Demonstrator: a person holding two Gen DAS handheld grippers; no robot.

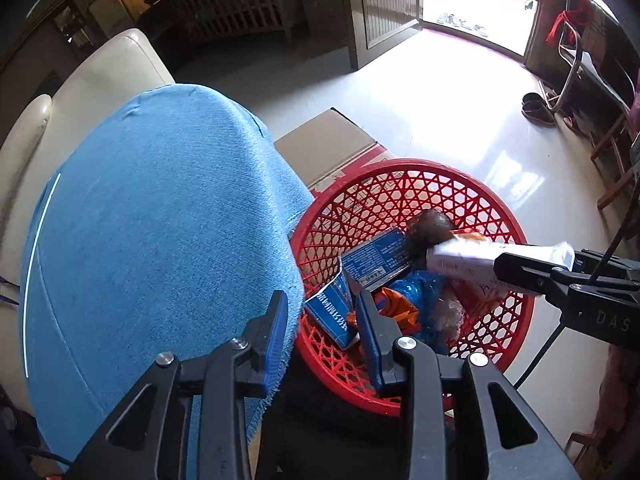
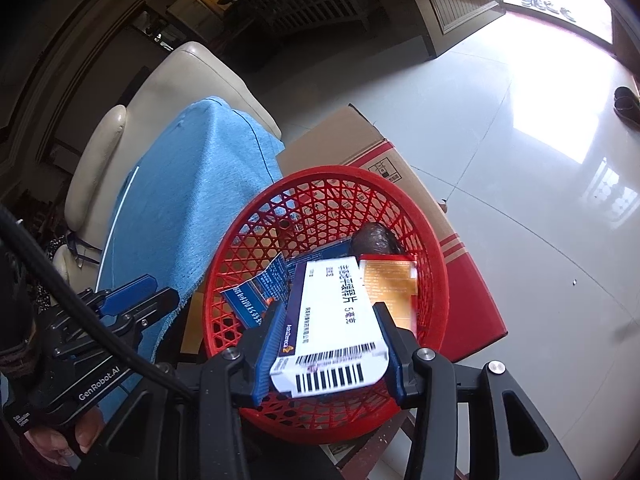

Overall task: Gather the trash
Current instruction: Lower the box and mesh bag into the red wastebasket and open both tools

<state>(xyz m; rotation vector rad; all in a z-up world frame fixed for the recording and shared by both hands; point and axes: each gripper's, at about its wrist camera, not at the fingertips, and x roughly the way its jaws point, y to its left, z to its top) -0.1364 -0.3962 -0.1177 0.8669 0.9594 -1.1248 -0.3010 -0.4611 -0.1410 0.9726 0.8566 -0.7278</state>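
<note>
Right tongs (image 2: pixel 328 344): clamped on a white box (image 2: pixel 332 320), held above the red basket (image 2: pixel 434 248).
Box axis: running toward 12 o'clock from the tongs, over the basket's middle.
Left tongs (image 1: pixel 322 320): apart, nothing between them, at the basket's 9 o'clock rim.
Basket contents: blue carton (image 1: pixel 376 258), orange box (image 2: pixel 390 284), dark brown lump (image 2: pixel 374 240), wrappers.
Nearer hand: right.

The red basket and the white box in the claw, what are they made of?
The red basket looks like moulded plastic: glossy, with an open lattice wall. The white box in the right claw looks like thin printed cardboard: flat folded faces, barcode, matte surface.
</note>
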